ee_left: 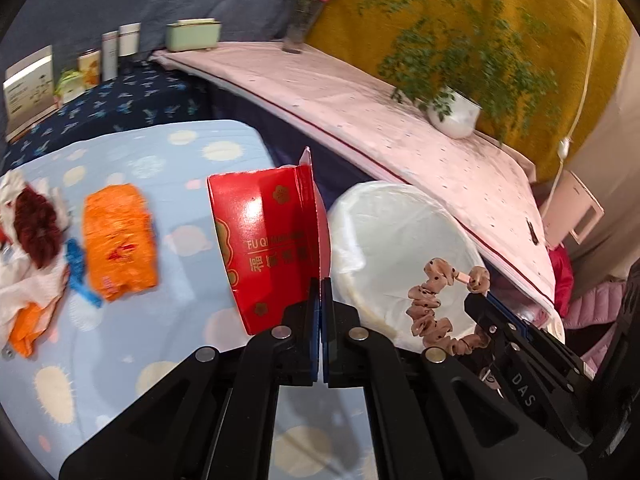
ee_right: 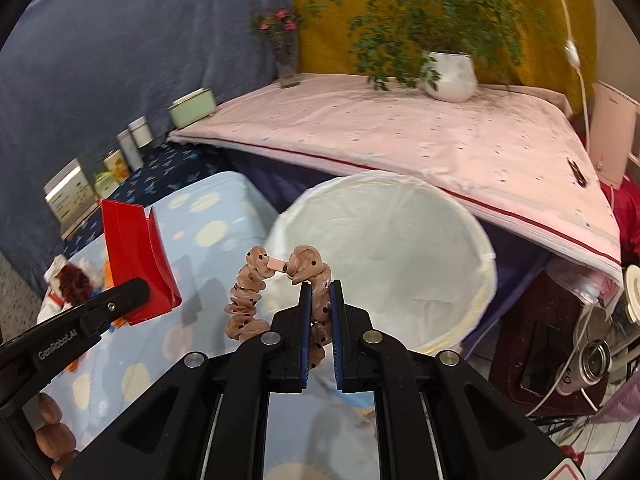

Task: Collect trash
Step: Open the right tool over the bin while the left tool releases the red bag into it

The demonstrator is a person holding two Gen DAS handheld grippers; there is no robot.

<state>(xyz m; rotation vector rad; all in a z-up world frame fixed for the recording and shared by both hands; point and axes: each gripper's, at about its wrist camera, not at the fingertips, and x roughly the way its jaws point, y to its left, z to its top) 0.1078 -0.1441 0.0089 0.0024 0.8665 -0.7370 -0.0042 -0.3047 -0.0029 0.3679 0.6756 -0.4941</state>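
While angled downward, the left tool (ee_left: 320,280) pinches the red box (ee_left: 264,248); the right tool (ee_right: 320,286) pinches the scrunchie (ee_right: 248,300).

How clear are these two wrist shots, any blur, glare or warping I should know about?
Left wrist view: motion blur smears the orange bag and potted plant; glare washes out lettering on the red box; a lamp flares top right. Right wrist view: the scrunchie is fairly sharp, the plant is blurred. Both: fisheye bends the pink cloth's edge, corners black.
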